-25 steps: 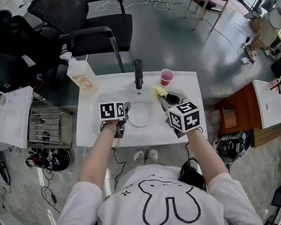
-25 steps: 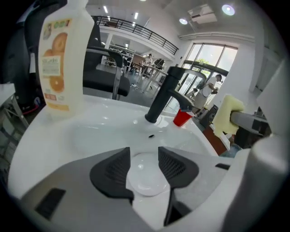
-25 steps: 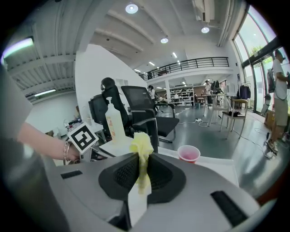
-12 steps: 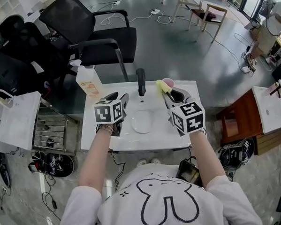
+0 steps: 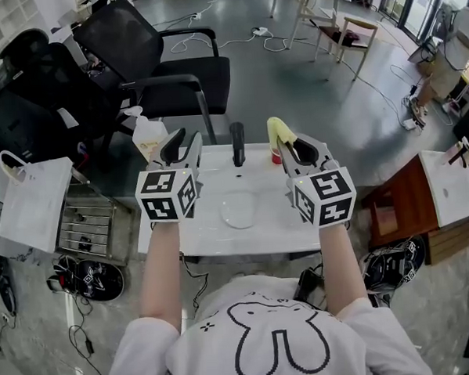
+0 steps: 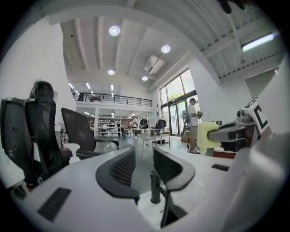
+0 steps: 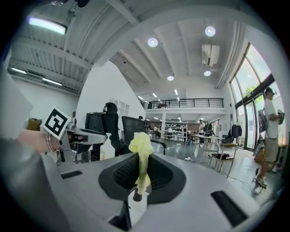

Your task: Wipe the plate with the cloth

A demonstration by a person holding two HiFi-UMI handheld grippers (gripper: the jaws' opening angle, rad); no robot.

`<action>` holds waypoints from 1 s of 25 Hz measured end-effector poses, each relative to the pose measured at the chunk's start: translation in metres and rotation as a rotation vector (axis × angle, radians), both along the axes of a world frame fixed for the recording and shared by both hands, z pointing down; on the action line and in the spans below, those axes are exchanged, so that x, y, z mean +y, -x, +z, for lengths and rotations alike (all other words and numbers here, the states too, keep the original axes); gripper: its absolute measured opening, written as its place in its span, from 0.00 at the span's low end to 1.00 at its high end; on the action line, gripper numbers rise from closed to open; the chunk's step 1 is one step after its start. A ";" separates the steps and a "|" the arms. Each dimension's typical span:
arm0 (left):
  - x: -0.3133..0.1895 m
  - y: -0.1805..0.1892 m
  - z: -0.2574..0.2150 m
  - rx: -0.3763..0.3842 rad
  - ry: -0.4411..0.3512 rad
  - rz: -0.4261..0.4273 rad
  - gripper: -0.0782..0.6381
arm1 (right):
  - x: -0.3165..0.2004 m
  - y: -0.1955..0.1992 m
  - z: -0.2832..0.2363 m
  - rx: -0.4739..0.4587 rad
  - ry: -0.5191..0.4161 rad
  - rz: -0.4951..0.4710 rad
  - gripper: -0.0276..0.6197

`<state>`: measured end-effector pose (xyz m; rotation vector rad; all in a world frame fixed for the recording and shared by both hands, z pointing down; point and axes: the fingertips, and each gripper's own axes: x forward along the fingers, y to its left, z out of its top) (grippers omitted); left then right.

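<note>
- Jaws first, head view: those of my left gripper [image 5: 182, 146] stand apart with nothing between them and have just been closing. Those of my right gripper [image 5: 294, 150] are clenched on the yellow cloth [image 5: 278, 131], which pokes out past their tips.
- Head view: the clear plate [image 5: 239, 209] lies flat in the middle of the white surface [image 5: 182, 232], at 6 o'clock from the black faucet [image 5: 237, 142]. Both grippers hang above the surface, the left at 10 o'clock from the plate, the right at 2 o'clock.
- Left gripper view: my left jaws frame an empty gap, with the faucet [image 6: 155, 186] showing through it at 6 o'clock. The right gripper [image 6: 222, 134] and its cloth [image 6: 206, 137] sit at 3 o'clock.
- Right gripper view: the cloth [image 7: 141, 152] stands upright, pinched between my right jaws. The left gripper [image 7: 93, 134] shows at 9 o'clock.
</note>
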<state>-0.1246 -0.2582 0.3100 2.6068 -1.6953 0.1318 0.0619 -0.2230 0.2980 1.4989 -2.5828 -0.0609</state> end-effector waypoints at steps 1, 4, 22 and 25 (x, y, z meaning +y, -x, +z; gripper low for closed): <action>0.003 0.001 -0.010 -0.018 -0.041 -0.007 0.28 | 0.001 -0.001 -0.005 -0.002 -0.015 0.008 0.12; 0.013 0.004 -0.033 -0.065 -0.146 -0.033 0.26 | 0.003 -0.004 -0.018 -0.011 -0.062 0.028 0.12; 0.041 0.012 -0.089 -0.157 -0.426 -0.080 0.12 | 0.018 -0.015 -0.070 -0.027 -0.254 0.102 0.12; 0.042 0.012 -0.090 -0.163 -0.438 -0.083 0.12 | 0.017 -0.018 -0.069 -0.046 -0.247 0.111 0.12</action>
